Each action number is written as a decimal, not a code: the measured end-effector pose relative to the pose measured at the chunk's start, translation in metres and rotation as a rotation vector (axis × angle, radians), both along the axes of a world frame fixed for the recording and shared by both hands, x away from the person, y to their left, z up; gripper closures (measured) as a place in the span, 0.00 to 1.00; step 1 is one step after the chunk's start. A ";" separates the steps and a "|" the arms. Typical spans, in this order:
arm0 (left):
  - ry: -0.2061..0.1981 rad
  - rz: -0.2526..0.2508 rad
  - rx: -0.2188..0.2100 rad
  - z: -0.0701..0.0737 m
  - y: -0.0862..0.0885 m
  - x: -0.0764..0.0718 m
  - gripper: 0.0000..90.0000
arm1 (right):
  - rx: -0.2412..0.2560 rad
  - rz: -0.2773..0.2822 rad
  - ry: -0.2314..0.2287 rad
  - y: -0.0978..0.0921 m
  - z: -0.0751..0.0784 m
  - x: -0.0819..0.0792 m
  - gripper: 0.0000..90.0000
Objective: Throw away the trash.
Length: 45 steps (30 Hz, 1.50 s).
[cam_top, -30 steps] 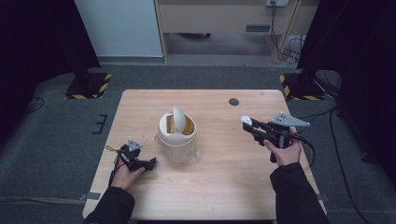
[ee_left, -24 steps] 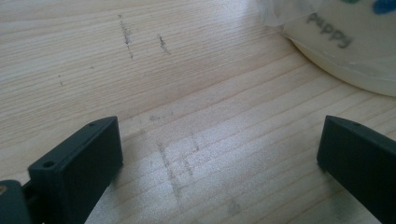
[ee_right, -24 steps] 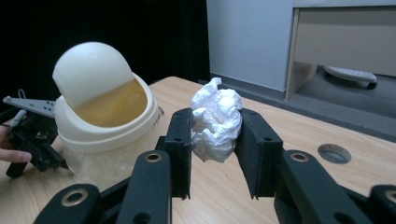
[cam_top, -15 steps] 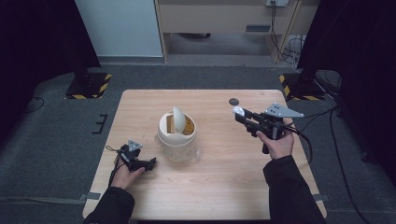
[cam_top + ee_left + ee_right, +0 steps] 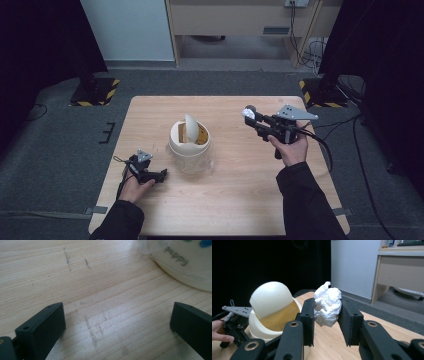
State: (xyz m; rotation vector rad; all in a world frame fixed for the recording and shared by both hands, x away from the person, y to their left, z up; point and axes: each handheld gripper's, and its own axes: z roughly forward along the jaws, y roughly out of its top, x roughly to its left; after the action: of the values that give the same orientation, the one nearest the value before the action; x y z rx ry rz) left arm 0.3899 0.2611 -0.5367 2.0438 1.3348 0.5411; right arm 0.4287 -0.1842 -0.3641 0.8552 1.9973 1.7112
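Observation:
A cream desktop bin (image 5: 189, 142) with a tilted swing lid (image 5: 191, 125) and a clear liner stands mid-table. My right gripper (image 5: 250, 116), held above the table to the bin's right, is shut on a crumpled white paper wad (image 5: 246, 113). In the right gripper view the wad (image 5: 327, 303) sits between the jaws of the right gripper (image 5: 326, 311), with the bin (image 5: 265, 327) beyond at left. My left gripper (image 5: 159, 175) rests low at the bin's front left. In the left gripper view its jaws (image 5: 117, 322) stand wide apart over bare wood, the bin (image 5: 185, 267) at upper right.
The wooden table (image 5: 235, 200) has free room in front and on the right. A small dark disc (image 5: 251, 107) lies near the back right, just behind the right gripper. Grey floor surrounds the table; a desk (image 5: 235, 20) stands beyond.
The right gripper has carried the paper wad away from the person and leftward, closer to the bin. The left gripper has stayed put.

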 end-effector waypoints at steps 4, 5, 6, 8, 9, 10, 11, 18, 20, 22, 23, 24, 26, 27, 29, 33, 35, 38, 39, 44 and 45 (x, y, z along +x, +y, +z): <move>0.000 0.000 0.000 0.000 0.000 0.000 0.00 | -0.001 0.017 -0.004 0.009 0.003 0.002 0.74; 0.000 0.000 0.000 0.000 0.000 0.000 0.00 | -0.001 0.021 -0.008 0.011 0.004 0.003 0.74; 0.000 0.000 0.000 0.000 0.000 0.000 0.00 | -0.002 0.024 -0.009 0.014 0.005 0.004 0.74; 0.000 0.000 0.000 0.000 0.000 0.000 0.00 | 0.007 0.030 -0.012 0.017 0.007 0.005 0.74; 0.000 0.000 0.000 0.000 0.000 0.000 0.00 | 0.005 0.034 -0.014 0.020 0.007 0.005 0.74; 0.000 0.000 0.000 0.000 0.000 0.000 0.00 | 0.004 0.040 -0.018 0.022 0.008 0.005 0.74; 0.000 0.000 0.000 0.000 0.000 0.000 0.00 | 0.002 0.047 -0.019 0.025 0.008 0.005 0.74; 0.000 0.000 0.000 0.000 0.000 0.000 0.00 | 0.000 0.074 -0.028 0.040 0.009 0.008 0.74; 0.000 0.000 0.000 0.000 0.000 0.000 0.00 | 0.000 0.081 -0.031 0.043 0.010 0.008 0.74; 0.000 0.000 0.000 0.000 0.000 0.000 0.00 | 0.008 0.088 -0.030 0.046 0.011 0.009 0.74; 0.000 0.000 0.000 0.000 0.000 0.000 0.00 | 0.019 0.091 -0.029 0.047 0.011 0.009 0.74; 0.000 0.000 0.000 0.000 0.000 0.000 0.00 | 0.018 0.091 -0.029 0.047 0.011 0.010 0.74; 0.000 0.000 0.000 0.000 0.000 0.000 0.00 | 0.016 0.089 -0.028 0.048 0.010 0.010 0.74; 0.000 0.000 0.000 0.000 0.000 0.000 0.00 | 0.020 0.091 -0.028 0.049 0.010 0.011 0.74; 0.000 0.000 0.000 0.000 0.000 0.000 0.00 | 0.030 0.097 -0.030 0.051 0.009 0.012 0.74; 0.000 0.000 0.000 0.000 0.000 0.000 0.00 | 0.027 0.108 -0.027 0.055 0.005 0.013 0.74; 0.000 0.000 0.000 0.000 0.000 0.000 0.00 | 0.018 0.113 -0.026 0.058 0.002 0.013 0.74; 0.000 0.000 0.000 0.000 0.000 0.000 0.00 | 0.011 0.123 -0.023 0.062 -0.002 0.014 0.74; 0.000 0.000 0.000 0.000 0.000 0.000 0.00 | 0.012 0.127 -0.020 0.063 -0.003 0.014 0.74; 0.000 0.000 0.000 0.000 0.000 0.000 0.00 | 0.014 0.138 -0.020 0.065 -0.002 0.016 0.75; 0.000 0.000 0.000 0.000 0.000 0.000 0.00 | -0.001 0.140 -0.031 0.066 0.000 0.016 0.75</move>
State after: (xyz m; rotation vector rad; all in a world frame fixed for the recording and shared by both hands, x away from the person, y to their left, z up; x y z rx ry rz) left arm 0.3899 0.2611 -0.5367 2.0441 1.3346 0.5410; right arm 0.4451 -0.1179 -0.3645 0.6984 2.0812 1.7867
